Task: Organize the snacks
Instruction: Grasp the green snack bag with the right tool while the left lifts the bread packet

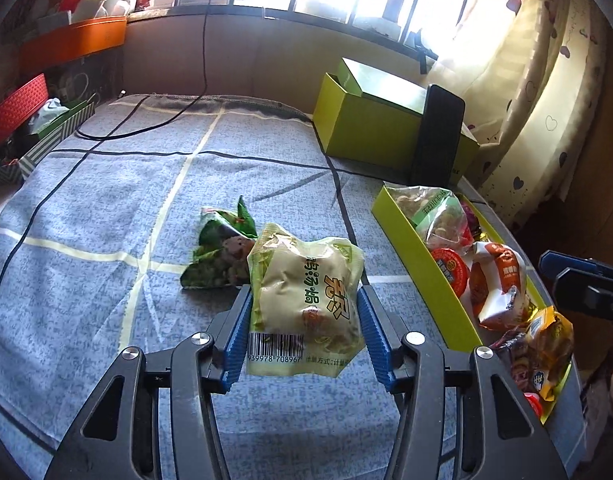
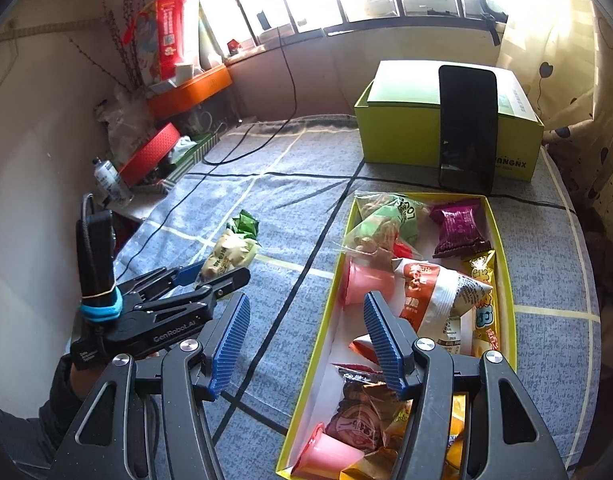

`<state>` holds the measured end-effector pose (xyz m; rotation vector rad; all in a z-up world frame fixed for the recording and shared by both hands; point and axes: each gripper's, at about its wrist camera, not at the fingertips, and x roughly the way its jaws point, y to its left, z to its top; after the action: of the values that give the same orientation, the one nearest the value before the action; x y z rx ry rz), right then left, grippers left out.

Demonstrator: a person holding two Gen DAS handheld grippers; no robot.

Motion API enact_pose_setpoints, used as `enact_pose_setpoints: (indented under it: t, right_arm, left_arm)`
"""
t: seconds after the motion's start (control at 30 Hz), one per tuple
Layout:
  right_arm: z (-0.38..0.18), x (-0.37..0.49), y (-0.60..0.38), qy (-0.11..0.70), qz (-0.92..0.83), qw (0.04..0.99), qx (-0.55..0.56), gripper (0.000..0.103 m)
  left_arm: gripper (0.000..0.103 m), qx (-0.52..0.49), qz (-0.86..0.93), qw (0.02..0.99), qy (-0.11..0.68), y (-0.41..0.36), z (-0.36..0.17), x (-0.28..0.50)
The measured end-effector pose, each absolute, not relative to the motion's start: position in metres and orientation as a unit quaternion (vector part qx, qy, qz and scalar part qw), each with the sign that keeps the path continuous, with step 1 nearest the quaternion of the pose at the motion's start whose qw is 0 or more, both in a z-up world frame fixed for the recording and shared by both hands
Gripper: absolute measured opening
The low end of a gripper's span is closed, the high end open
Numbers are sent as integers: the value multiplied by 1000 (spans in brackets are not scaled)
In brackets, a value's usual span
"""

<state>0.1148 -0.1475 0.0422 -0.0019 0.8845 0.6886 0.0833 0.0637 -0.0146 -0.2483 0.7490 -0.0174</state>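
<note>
At centre of the left wrist view, the left gripper [image 1: 305,320] is clamped on a pale yellow-green snack packet [image 1: 304,300], its blue ribbed pads pressing both sides, with the packet lifted clear of the grey checked bedspread [image 1: 106,208]. Puffed and crinkled, the packet shows orange-and-green printed characters and a barcode at its lower left corner. Its long axis runs up the frame, barcode end nearest the camera, sealed top edge pointing away toward the window. Just behind it, a green packet [image 1: 220,250] lies flat on the cloth. At right, a yellow-green tray [image 1: 418,256] holds mixed snacks. In the right wrist view, the right gripper [image 2: 306,336] hangs over that tray's left wall with its jaws apart and nothing between them; a gloved hand [image 2: 72,380] shows at lower left.
</note>
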Motion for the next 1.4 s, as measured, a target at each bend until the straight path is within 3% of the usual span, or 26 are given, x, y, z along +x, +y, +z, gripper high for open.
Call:
enact_pose_setpoints:
  t: [0.7, 1.4]
  right_arm:
    - [24, 151, -33, 459, 359, 808, -82, 59]
    - [-28, 205, 40, 541, 352, 763, -44, 59]
  left_arm:
    - [52, -209, 83, 915, 335, 142, -20, 60]
    - [52, -235, 111, 906, 334, 158, -25, 55]
